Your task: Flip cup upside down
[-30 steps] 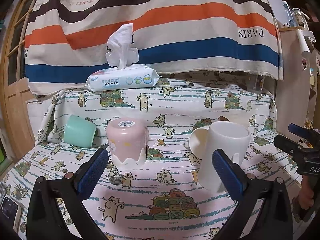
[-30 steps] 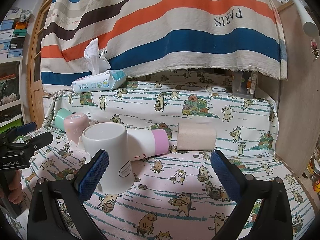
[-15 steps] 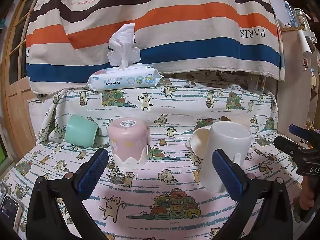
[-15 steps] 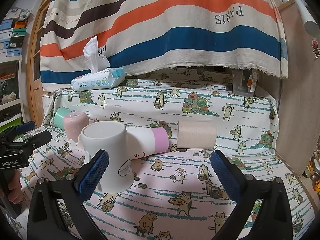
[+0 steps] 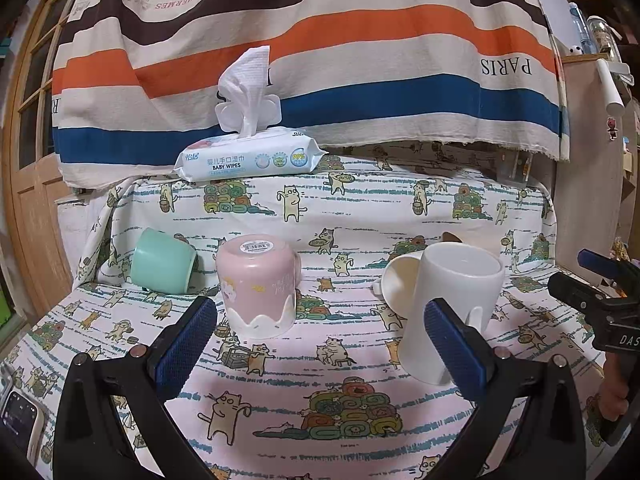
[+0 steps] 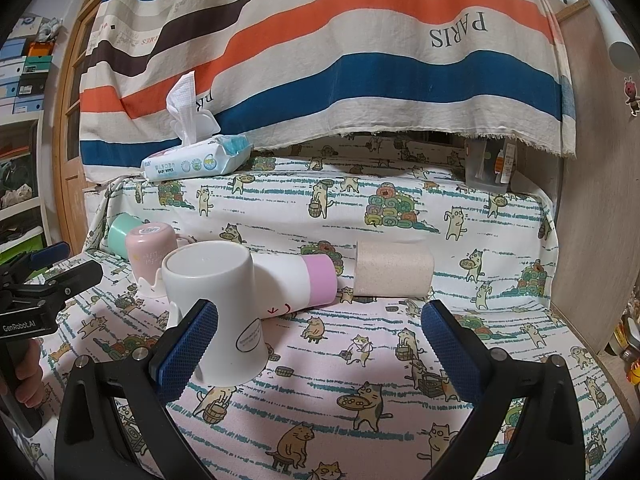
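Hovering above the cat-print cloth (image 5: pixel 320 364), left gripper (image 5: pixel 320 354) and right gripper (image 6: pixel 318 346) both stand spread wide, holding nothing. White cup (image 5: pixel 448 312) sits base-up just beyond the left gripper's right finger, and beyond the right gripper's left finger. Pink cup (image 5: pixel 258 284), also inverted, stands past the left gripper's left finger; a pink-banded cup (image 6: pixel 298 284) lies on its side behind the white cup.

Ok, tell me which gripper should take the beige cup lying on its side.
Right. The beige cup lies ahead of the open right gripper, slightly right of centre, nothing in between. From the left gripper, also open, the standing white cup blocks nearly all of it.
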